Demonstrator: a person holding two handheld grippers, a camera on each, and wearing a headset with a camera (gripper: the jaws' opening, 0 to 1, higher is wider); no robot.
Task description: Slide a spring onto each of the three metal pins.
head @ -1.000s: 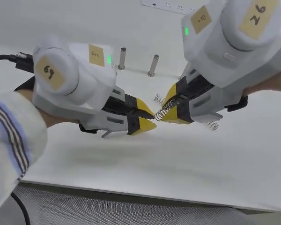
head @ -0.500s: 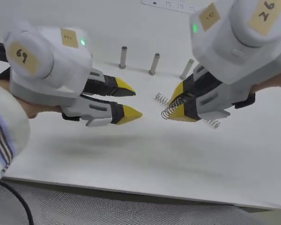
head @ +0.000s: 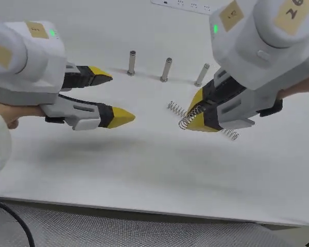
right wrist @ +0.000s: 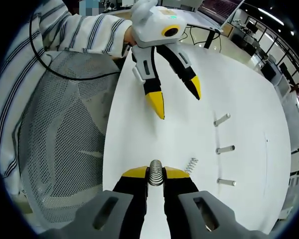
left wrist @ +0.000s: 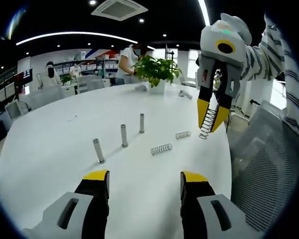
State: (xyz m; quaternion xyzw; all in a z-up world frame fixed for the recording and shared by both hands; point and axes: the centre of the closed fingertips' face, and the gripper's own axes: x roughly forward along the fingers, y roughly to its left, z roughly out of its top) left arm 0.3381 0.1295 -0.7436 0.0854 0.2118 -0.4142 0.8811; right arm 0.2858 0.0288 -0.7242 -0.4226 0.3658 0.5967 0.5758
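All three metal pins point(head: 166, 70) bare, nothing threaded yet. Right hand-held gripper point(head: 194, 116) clenched on one spring point(right wrist: 156, 172) just short of the pins. Two loose springs point(head: 176, 108) lie on the worktop point(head: 144, 164) near the pins. Left hand-held gripper point(head: 121, 96) released, empty.

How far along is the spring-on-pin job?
Done: nothing, the three upright grey metal pins all stand bare. In hand: the right hand-held gripper is shut on one coiled steel spring; the left hand-held gripper is open and empty. Left: all three pins, with two more loose coiled springs lying on the white table.
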